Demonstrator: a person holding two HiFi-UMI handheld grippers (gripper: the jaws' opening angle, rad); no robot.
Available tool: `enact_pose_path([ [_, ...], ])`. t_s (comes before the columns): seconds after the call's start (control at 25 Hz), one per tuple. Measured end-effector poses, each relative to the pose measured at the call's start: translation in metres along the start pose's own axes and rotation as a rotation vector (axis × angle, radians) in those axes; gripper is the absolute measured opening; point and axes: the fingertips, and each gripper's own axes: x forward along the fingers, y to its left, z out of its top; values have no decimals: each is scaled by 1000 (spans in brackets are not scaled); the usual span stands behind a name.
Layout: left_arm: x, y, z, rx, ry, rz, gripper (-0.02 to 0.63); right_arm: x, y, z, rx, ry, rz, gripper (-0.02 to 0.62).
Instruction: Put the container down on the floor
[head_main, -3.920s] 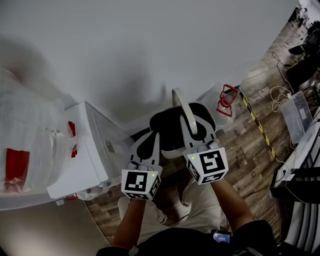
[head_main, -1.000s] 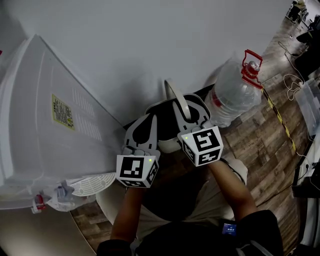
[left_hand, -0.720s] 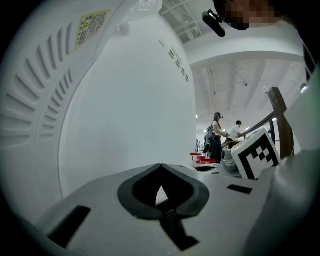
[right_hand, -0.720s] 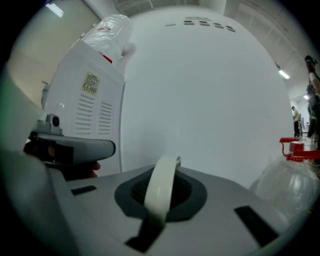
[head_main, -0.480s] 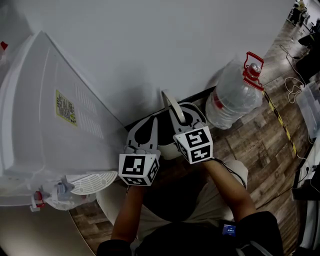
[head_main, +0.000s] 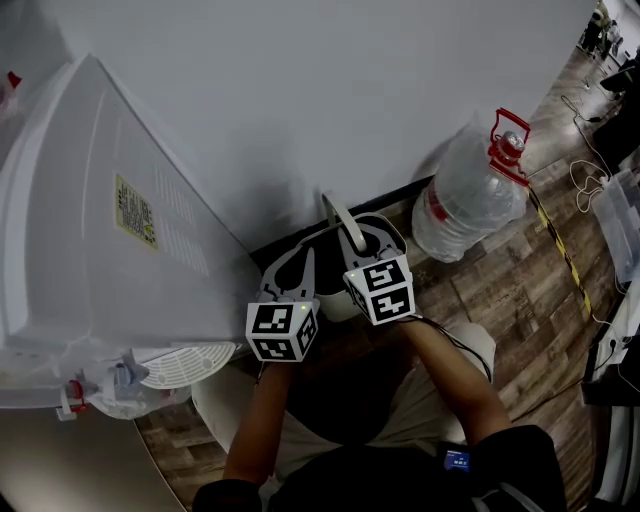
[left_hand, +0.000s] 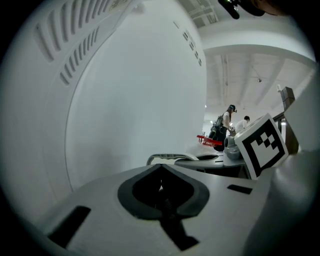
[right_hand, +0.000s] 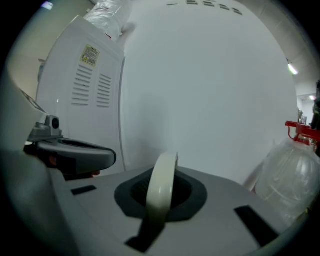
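Wall: a plain white wall (head_main: 300, 100) fills the top of the head view, with a dark skirting strip along its foot.
Appliance: a tall white appliance (head_main: 80, 260) with vent slots and a yellow label stands at the left, close beside the work spot.
Floor: wood-pattern floor (head_main: 510, 290). There is bare room between the appliance and the jug.
Jug: a large clear water jug (head_main: 465, 195) with a red cap handle stands just right of the container, near it but not touching.
Container: a white container (head_main: 385, 225) with a dark inside hangs low against the wall foot, between the two grippers. No view shows whether its base meets the floor.
Handle: a flat cream handle (right_hand: 162, 190) arches upright over the container and looks taut.
Right gripper: the right gripper (right_hand: 161, 187) is clenched on the handle band, which runs straight up between its jaws.
Left gripper: the left gripper (left_hand: 161, 187) has its jaws closed together on nothing and sits beside the container rim.
Handling, judged: stiff plastic shell, probably light. Contents are not visible. The smooth, narrow band may pivot or slide, so the body can swing.
Grip point, judged: the top centre of the handle arch, where the load hangs plumb.
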Motion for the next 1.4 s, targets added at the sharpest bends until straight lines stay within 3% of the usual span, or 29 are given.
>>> enact_pose_path([
  [0.84, 13, 6, -80, -89, 179, 12, 17, 22, -5, -73, -3, 187, -11, 29],
  [1.4, 17, 1, -103, -116, 229, -3, 17, 26, -11, -105, 19, 272, -20, 30],
])
